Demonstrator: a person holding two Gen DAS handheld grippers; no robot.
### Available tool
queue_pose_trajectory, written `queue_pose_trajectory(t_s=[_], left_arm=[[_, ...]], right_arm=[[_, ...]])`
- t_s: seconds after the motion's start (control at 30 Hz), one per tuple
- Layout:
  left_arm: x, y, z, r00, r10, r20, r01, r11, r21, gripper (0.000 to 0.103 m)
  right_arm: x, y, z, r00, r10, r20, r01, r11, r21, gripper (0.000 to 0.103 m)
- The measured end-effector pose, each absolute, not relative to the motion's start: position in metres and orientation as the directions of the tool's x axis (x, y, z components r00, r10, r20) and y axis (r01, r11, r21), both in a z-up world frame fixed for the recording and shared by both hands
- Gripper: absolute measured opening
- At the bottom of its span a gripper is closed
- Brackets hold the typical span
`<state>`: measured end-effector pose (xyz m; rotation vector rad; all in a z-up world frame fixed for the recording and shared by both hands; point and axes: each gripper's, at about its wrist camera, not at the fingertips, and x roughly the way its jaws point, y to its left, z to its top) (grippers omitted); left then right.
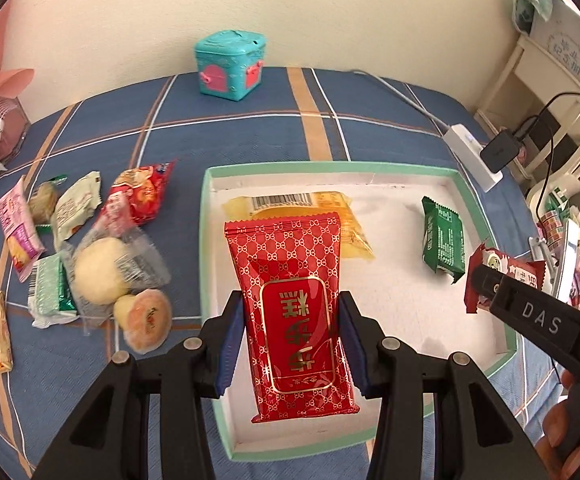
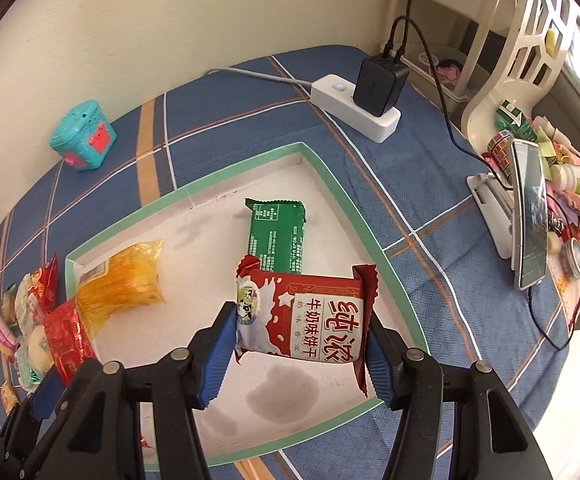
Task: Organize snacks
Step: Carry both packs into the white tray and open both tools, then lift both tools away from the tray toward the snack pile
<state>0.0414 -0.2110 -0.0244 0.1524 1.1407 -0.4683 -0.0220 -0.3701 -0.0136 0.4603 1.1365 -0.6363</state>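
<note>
Blue plaid cloth (image 1: 249,128) covers the surface under a cream wall. Left gripper (image 1: 292,344) is clamped on a red gold-patterned packet (image 1: 290,280), hanging over the green-rimmed tray (image 1: 330,167). Right gripper (image 2: 300,354) pinches a red-and-white biscuit packet (image 2: 310,320) above the same tray. Inside lie a yellow packet (image 1: 330,204) at twelve o'clock and a green packet (image 1: 442,240) at two; loose snacks (image 1: 101,264) pile at nine, a teal box (image 1: 229,64) beyond.

"das" on right claw (image 1: 486,282), "牛奶味饼干" on red-and-white biscuit packet (image 2: 306,320)

bright, sharp, fisheye-warped edges
</note>
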Motion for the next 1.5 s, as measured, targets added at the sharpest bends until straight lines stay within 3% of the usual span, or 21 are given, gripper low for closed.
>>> queue_pose_trajectory(t_s=[0.7,0.77,0.83,0.97,1.07,1.2,1.3,1.5], left_arm=[[0.051,-0.226,-0.061,0.294,-0.217,-0.931,0.442,0.894,-0.068,0.048],[0.051,-0.226,-0.063,0.288,-0.216,-0.933,0.442,0.894,-0.070,0.050],[0.051,-0.227,-0.064,0.283,-0.218,-0.934,0.445,0.893,-0.074,0.059],[0.051,-0.228,-0.063,0.286,-0.226,-0.931,0.448,0.891,-0.079,0.064],[0.050,-0.229,-0.061,0.286,-0.233,-0.929,0.449,0.890,-0.085,0.076],[0.048,-0.229,-0.054,0.292,-0.247,-0.924,0.449,0.888,-0.095,0.078],[0.045,-0.228,-0.045,0.305,-0.257,-0.917,0.444,0.890,-0.102,0.087],[0.045,-0.219,-0.029,0.319,-0.284,-0.904,0.408,0.902,-0.139,0.087]], right_arm=[[-0.009,-0.372,-0.051,0.199,-0.174,-0.964,0.667,0.745,0.003,0.064],[-0.009,-0.371,-0.053,0.198,-0.170,-0.965,0.665,0.747,0.005,0.064],[-0.007,-0.372,-0.053,0.198,-0.170,-0.965,0.664,0.748,0.005,0.064],[-0.006,-0.374,-0.053,0.205,-0.167,-0.964,0.666,0.746,0.012,0.064],[-0.010,-0.377,-0.051,0.204,-0.183,-0.962,0.672,0.740,0.002,0.065],[-0.014,-0.380,-0.047,0.221,-0.185,-0.958,0.678,0.734,0.015,0.071],[-0.014,-0.379,-0.040,0.232,-0.194,-0.953,0.674,0.739,0.014,0.071],[-0.019,-0.378,-0.022,0.269,-0.217,-0.938,0.679,0.734,0.025,0.072]])
